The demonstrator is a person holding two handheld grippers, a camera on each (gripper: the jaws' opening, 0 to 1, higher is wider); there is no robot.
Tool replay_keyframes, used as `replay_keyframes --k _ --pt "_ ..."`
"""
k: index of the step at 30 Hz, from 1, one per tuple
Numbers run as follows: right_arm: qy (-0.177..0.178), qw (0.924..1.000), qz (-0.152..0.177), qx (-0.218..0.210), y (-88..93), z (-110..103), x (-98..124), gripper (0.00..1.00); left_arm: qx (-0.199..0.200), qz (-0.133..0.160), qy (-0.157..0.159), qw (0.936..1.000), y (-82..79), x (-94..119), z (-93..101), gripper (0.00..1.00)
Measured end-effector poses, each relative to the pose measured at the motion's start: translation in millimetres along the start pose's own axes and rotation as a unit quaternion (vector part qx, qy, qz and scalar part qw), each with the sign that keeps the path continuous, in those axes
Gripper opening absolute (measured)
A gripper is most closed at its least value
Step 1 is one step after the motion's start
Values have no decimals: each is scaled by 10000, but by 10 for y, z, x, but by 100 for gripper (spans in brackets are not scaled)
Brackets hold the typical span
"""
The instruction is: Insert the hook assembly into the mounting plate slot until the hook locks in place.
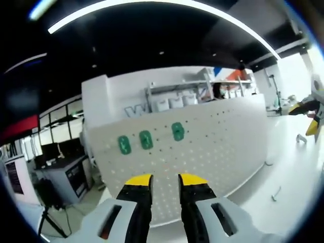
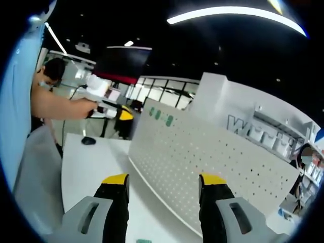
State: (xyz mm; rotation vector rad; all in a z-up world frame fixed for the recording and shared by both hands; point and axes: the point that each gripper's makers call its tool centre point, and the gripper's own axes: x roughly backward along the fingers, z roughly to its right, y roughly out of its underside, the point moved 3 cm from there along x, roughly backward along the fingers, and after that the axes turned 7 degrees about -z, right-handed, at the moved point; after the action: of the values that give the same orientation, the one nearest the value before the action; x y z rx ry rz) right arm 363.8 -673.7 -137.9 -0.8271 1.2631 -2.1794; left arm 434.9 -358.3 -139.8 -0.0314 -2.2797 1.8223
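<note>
**Grippers hover empty before pegboard as hooks wait on the panel**

Here, in the left gripper view, the left gripper [image 1: 165, 179] points at a white perforated pegboard [image 1: 212, 147] that stands upright on a white table [image 1: 296, 172]. Its yellow-tipped jaws stand a narrow gap apart, with nothing between them. Three green hook pieces [image 1: 146, 139] sit in a row on the upper left part of the board, apart from the jaws. Two small metal parts lie on the table to the right of the board, one near its lower corner [image 1: 276, 193] and one farther back [image 1: 301, 138]; what they are cannot be told. At the far right edge the right gripper [image 1: 310, 117] comes into sight above the table, yellow at its tips. Behind the board stand a white wall with lettering and metal shelves [image 1: 202, 93] with white boxes.

In the right gripper view, the right gripper [image 2: 164, 180] shows its jaws spread wide and empty, framing the table's surface [image 2: 88, 172] and the near edge of the pegboard [image 2: 212, 157]. The green hook pieces [image 2: 161, 116] appear small near the board's far upper end. A green item [image 2: 143, 241] shows at the bottom edge, too cut off to identify. At left, a person's arm [image 2: 58, 108] reaches out with the left gripper [image 2: 119, 112], and a dark round object [image 2: 88, 140] rests on the table below it.
</note>
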Motion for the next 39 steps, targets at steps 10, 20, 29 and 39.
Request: replay_keyframes --k 10,20,29,39 --pt "21 9999 -104 -88 96 3 11 55 -22 -56 238 9997 76 124 204 20" --pt "40 9997 -206 -159 178 -7 11 55 -27 -137 401 9991 189 190 349 19" --pt "64 9990 -319 -317 344 15 1 54 -49 -161 540 9984 213 206 455 19" --pt "50 9971 -486 -588 615 -10 -3 53 -76 -137 622 9979 186 230 518 18"
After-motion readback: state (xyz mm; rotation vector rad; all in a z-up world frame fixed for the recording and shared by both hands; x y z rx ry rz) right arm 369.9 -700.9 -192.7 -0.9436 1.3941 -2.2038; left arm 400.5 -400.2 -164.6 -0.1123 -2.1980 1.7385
